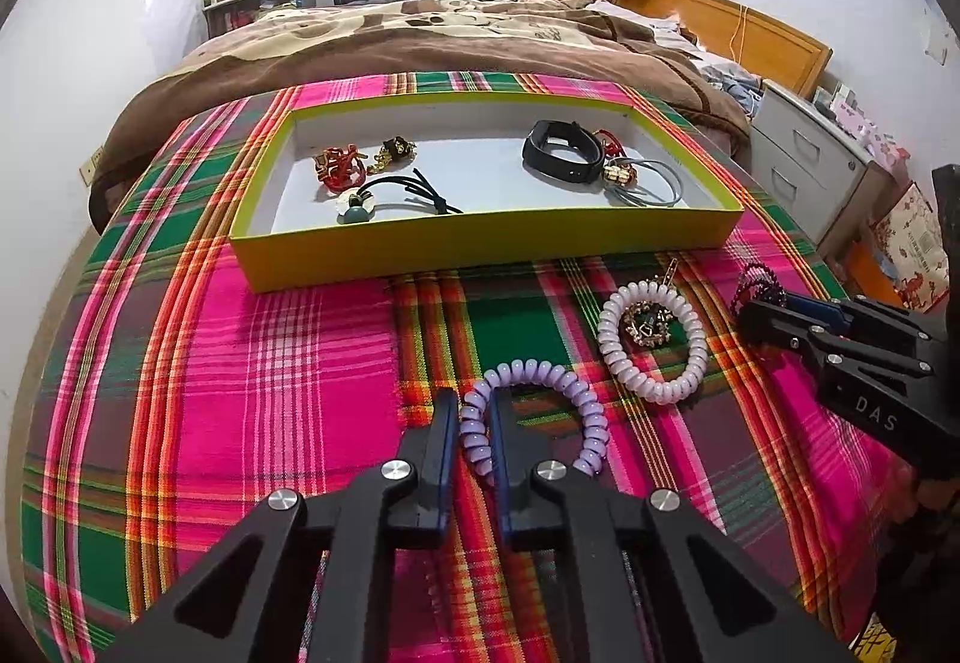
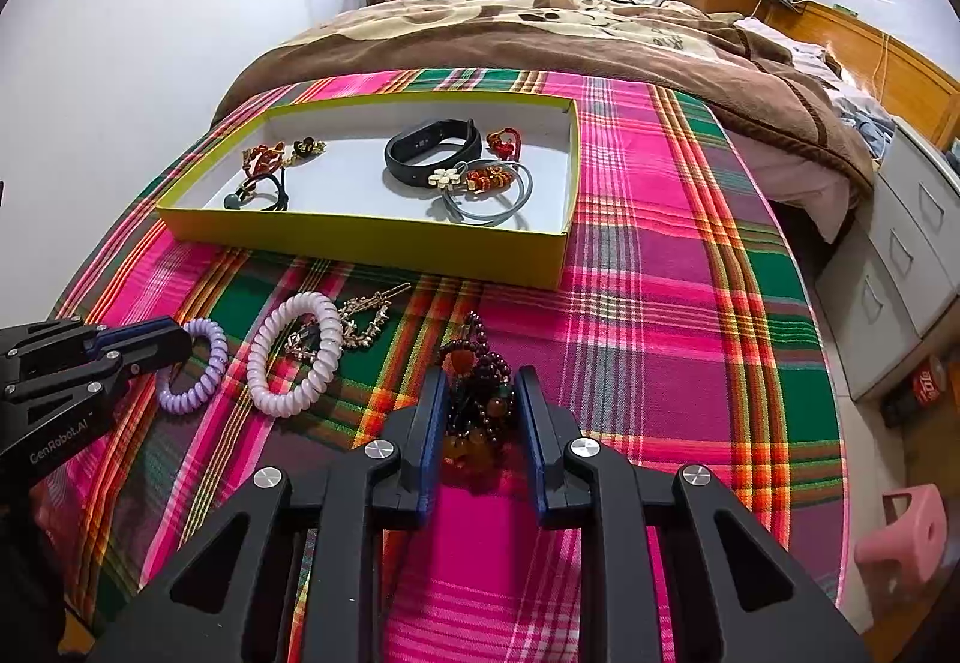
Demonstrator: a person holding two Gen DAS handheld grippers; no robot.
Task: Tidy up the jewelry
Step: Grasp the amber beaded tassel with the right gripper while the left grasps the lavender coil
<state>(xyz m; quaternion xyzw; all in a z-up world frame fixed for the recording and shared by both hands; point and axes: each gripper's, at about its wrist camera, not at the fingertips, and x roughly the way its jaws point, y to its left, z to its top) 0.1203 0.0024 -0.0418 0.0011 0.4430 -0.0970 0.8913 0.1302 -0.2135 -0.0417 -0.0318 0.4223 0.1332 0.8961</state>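
Observation:
My left gripper (image 1: 474,411) is shut on a purple coil hair tie (image 1: 543,372) that lies on the plaid cloth; the right wrist view shows this gripper (image 2: 174,342) at the tie (image 2: 219,348). My right gripper (image 2: 480,381) is shut on a heap of dark beads, a bracelet (image 2: 480,357) with amber pieces. In the left wrist view the right gripper (image 1: 750,312) is at the right with the bracelet (image 1: 759,282) at its tips. Between the two lie a pale lilac coil tie (image 1: 607,330) (image 2: 264,363) and a gold hair clip (image 1: 648,324) (image 2: 366,318).
A shallow yellow tray (image 1: 480,243) (image 2: 360,237) stands beyond, holding a black wristband (image 2: 432,150), grey hair ties (image 2: 498,201), red and gold ornaments and a black tie. Behind it is a bed with a brown blanket (image 2: 540,45). Grey drawers (image 2: 900,255) and a pink stool (image 2: 906,531) stand at the right.

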